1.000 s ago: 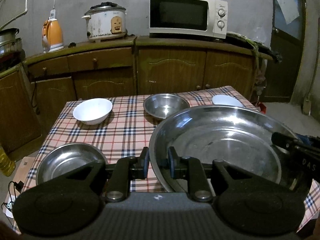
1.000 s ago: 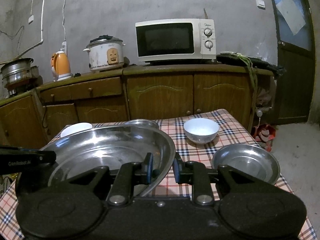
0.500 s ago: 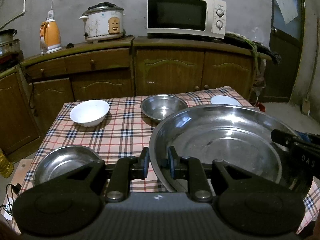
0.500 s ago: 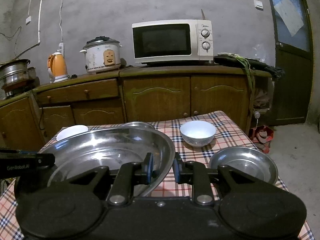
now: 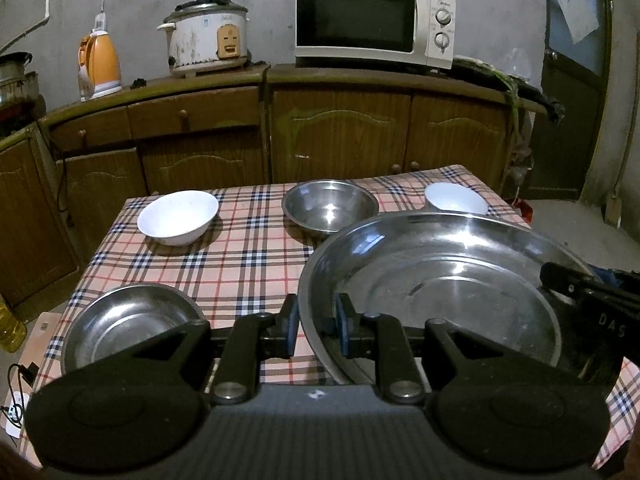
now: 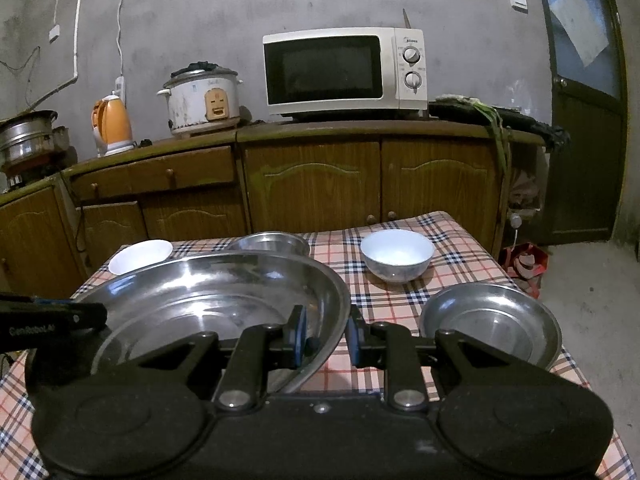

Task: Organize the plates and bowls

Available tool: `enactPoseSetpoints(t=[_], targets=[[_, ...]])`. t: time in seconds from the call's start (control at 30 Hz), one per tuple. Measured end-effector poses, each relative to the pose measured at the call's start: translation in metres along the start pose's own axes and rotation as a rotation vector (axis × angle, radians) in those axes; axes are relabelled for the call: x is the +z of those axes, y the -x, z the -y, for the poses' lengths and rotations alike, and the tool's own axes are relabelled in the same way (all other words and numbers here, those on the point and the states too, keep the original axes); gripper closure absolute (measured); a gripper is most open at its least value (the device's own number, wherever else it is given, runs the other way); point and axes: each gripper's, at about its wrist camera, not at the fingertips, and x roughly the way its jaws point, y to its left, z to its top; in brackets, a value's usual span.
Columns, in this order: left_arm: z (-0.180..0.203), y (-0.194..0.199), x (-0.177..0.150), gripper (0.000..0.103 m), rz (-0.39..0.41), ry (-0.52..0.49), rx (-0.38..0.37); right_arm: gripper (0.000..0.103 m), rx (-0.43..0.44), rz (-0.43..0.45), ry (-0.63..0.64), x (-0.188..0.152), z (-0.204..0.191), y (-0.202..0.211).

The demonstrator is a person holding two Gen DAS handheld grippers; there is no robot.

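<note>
Left gripper point(image 5: 314, 330), right gripper point(image 6: 326, 334): each pinches opposite rims of big pan point(image 5: 432, 280), held over table point(image 5: 240, 256) | done: none stacked | left: two steel plates point(image 5: 128, 324), steel bowl point(image 5: 330, 206), two white bowls point(image 5: 178, 216) apart

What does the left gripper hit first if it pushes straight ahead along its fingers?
The left gripper is shut on the rim of the large steel plate, so plate and gripper would travel together. Past the fingers, the steel bowl at the table's far side looks first in line, though depth is unclear.
</note>
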Motion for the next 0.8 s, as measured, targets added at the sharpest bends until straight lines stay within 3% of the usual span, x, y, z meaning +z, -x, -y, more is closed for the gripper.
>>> enactPoseSetpoints(t=[0.8], targets=[[0.002,-0.038,-0.013,0.082,-0.073,-0.010,0.008,0.075,-0.002,-0.080,-0.006,-0.026,0.008,-0.041]])
